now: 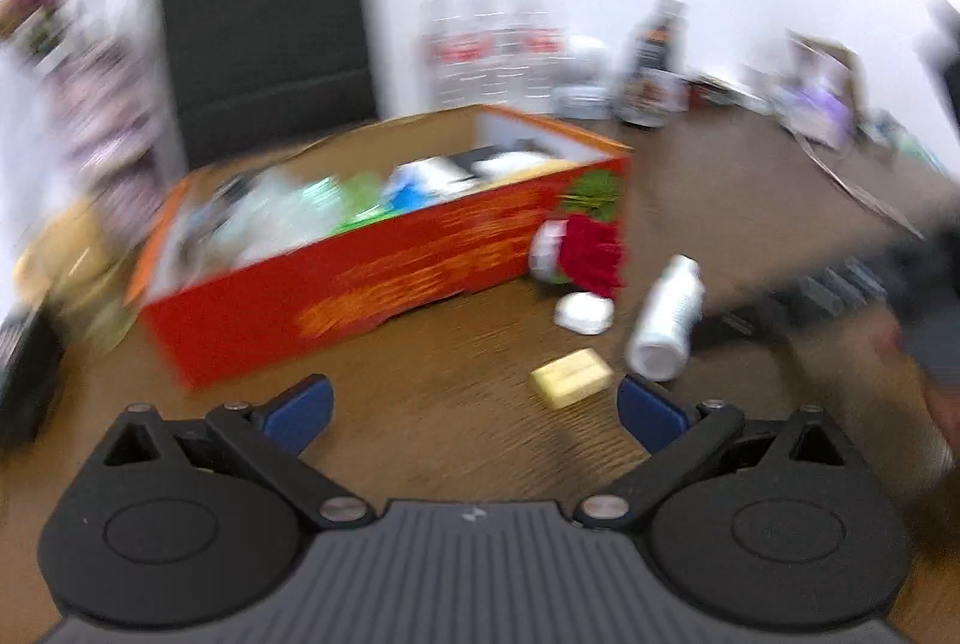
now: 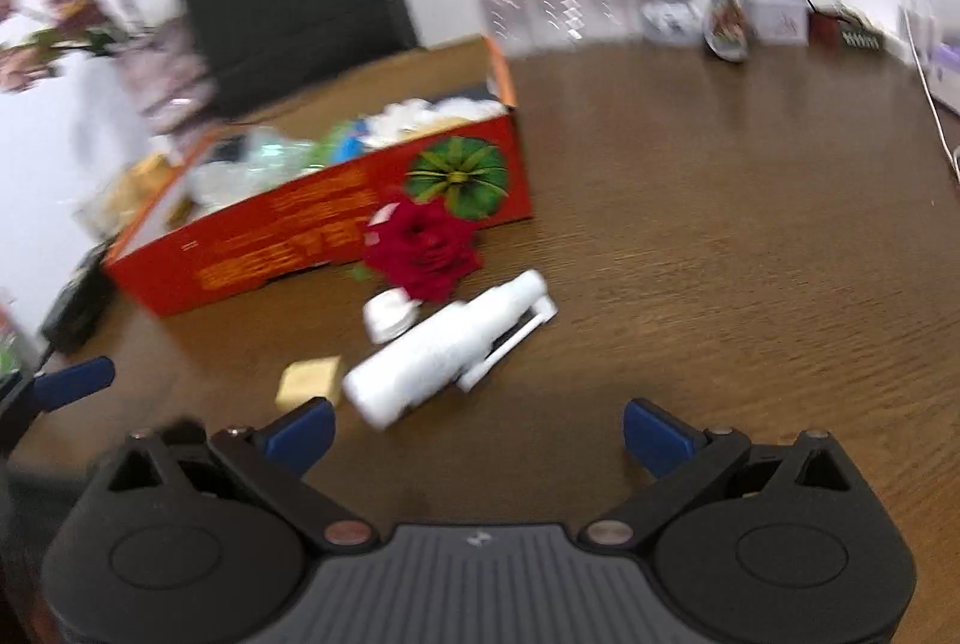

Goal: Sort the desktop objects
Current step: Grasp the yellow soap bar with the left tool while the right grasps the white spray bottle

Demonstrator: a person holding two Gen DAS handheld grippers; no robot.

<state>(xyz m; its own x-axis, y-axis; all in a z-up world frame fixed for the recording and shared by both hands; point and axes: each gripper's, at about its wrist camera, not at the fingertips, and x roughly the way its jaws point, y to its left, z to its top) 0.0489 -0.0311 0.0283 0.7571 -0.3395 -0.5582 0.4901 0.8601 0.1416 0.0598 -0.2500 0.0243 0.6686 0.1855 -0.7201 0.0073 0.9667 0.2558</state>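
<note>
A white bottle (image 2: 447, 347) is seen lying on its side on the brown counter (image 2: 720, 254), just in front of the red box (image 2: 324, 230). A thin white handle or clip is seen along one side of the bottle. It looks like smooth plastic, so it is judged to be light, hard and a bit slippery, and it may roll. It would best be held across its round middle, not by the thin clip.

Just beside the bottle's base a small yellow block (image 2: 309, 380) is seen. It looks light and maybe a little soft, and could be pinched across its short sides. A small white lid-like thing (image 2: 387, 314) is seen near the bottle's top end, and a red flower (image 2: 423, 251) lies right against the box. The flower is judged to be soft and easy to crush, so it should be held gently.

The box is already filled with many things, which are too blurred to name.

The right tool (image 2: 477, 434) is held low over the counter, pointed at the bottle, with its blue fingers spread wide apart and nothing between them. The left tool (image 1: 474, 410) is also held low, with its fingers wide apart and empty, and the yellow block is seen just ahead of it. Both views are blurred.
</note>
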